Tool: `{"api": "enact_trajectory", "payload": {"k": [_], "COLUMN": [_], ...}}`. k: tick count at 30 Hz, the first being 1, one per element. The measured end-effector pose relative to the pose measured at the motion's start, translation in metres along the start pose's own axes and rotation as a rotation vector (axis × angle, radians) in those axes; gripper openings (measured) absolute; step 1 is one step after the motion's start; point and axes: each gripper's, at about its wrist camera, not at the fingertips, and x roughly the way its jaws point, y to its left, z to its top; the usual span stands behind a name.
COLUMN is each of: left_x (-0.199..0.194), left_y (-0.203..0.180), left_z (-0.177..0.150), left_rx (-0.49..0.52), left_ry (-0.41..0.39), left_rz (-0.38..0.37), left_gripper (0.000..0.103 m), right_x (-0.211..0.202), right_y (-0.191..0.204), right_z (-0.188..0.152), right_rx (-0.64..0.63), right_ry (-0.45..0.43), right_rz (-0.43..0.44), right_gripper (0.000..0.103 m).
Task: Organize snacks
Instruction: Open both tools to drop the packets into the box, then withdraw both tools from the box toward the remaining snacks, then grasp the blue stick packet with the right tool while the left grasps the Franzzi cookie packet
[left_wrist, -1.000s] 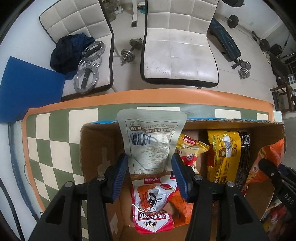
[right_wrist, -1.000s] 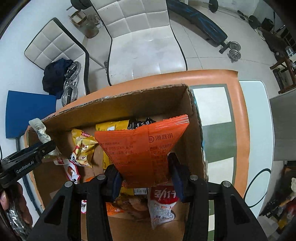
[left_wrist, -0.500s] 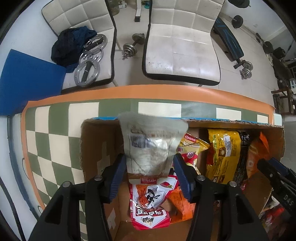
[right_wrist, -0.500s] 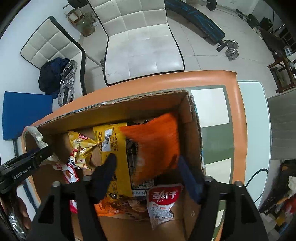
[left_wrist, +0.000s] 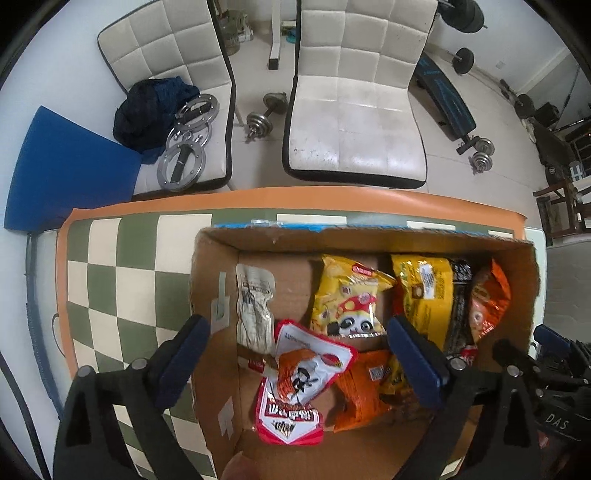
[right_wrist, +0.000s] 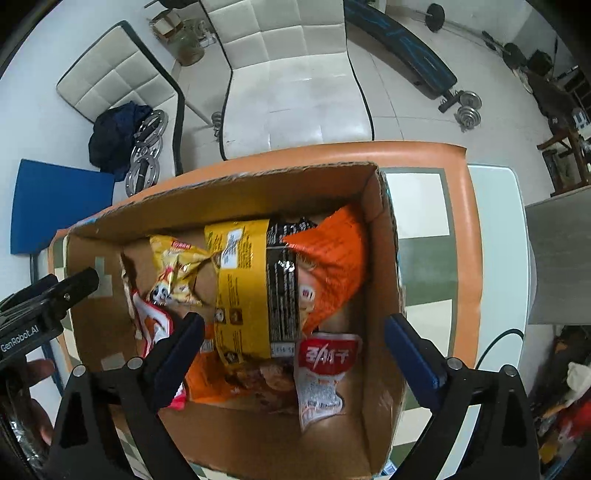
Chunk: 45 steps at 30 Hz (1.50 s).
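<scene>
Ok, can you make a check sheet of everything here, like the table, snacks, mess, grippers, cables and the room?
Surface: checkered table with orange rim, carrying a cardboard box.
Job's things: in the box, a grey pouch, panda bag, red-white pouch, yellow bag, orange bag.
Clutter: nothing seen on the table.
Grippers: left gripper and right gripper both open over the box, jaws just opened, nothing gripped.
Cables: dark cable beside the table.
Surroundings: white chairs, dumbbells, blue mat.

Green-and-cream checkered tablecloth (left_wrist: 122, 273), orange-edged
</scene>
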Motion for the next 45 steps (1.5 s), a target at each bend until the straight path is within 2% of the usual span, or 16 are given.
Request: {"api": "enact_trajectory", "payload": {"k": [7,12,23,36,39,41,43,45], "left_x": [-0.026,-0.055,-0.106,-0.151,-0.151,-0.143,-0.125,-0.096], "left_y": [-0.001,-0.005,-0.011,-0.018,-0.017,-0.011,-0.004,0.006], "left_z": [-0.026,-0.051,-0.121,-0.177,-0.186,-0.196,-0.208,-0.22], "left_rx": [-0.004,-0.011,-0.013,-0.028,-0.057,-0.114,-0.183,-0.266], "left_ry": [-0.045,-0.113,-0.268,-0.403,-0.408,-0.386,-0.337,-0.25], "left_rz": [-0.009,0.0,0.02,0.032,0.024,0.002,-0.036,-0.082], "left_gripper": [0.099,0.099,0.099,0.099,0.099,0.099,0.099,0.099], "right_x": [-0.027,-0.049,-0.091,-0.145,-0.146,-0.142,-0.128,-0.108], "right_y": [0.009,0.015,0.013,-0.002,-0.008,-0.014,-0.026,-0.04], "right_z": [-0.024,-0.044,-0.114,-0.18,-0.193,-0.2,-0.21,-0.22], "right_rx": [-0.035,-0.063,-0.097,-0.071,-0.062,-0.052,-0.034,-0.002], "right_ry": [-0.046,-0.093,-0.201,-0.325,-0.331,-0.33,-0.315,-0.275], "right_rz": [0.0,0.008,0.009,0.066,0.079,0.074,0.055,0.051], "right_gripper": [0.101,0.101,0.101,0.101,0.101,0.101,0.101,0.101]}}
